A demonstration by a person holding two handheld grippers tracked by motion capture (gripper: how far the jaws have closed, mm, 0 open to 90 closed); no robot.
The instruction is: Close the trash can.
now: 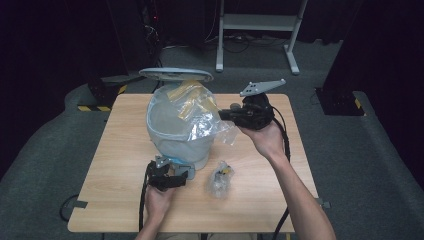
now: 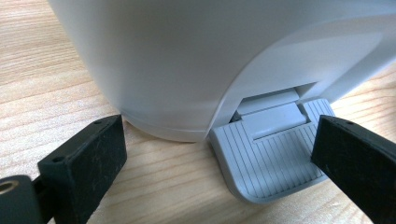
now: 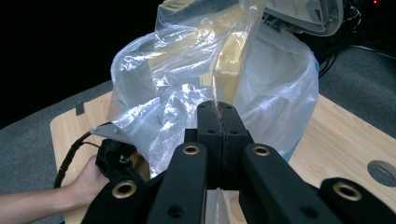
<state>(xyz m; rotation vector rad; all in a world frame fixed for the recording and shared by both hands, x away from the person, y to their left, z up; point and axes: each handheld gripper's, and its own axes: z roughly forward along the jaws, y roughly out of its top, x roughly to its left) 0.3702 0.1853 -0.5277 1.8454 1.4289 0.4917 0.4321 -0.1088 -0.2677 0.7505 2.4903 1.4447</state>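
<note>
Table (image 1: 125, 200) of pale wood, grey carpet (image 1: 40, 160)

Two bare forearms come in from the near edge of the high view, each hand wrapped around a black two-jaw gripper. The left hand (image 1: 159, 197) rests low at the near side, palm down, and the left gripper (image 1: 172, 176) lies about level, pointing away from the person. Its two jaws stand wide apart, and nothing is between the pads. The right arm stretches farther forward and higher. The right hand (image 1: 267, 137) cups its gripper from below. The right gripper (image 1: 223, 114) points toward the person's left, its jaws pressed together. A grey three-cornered plate sits on top of it, and a black cable trails back along each forearm.
</note>
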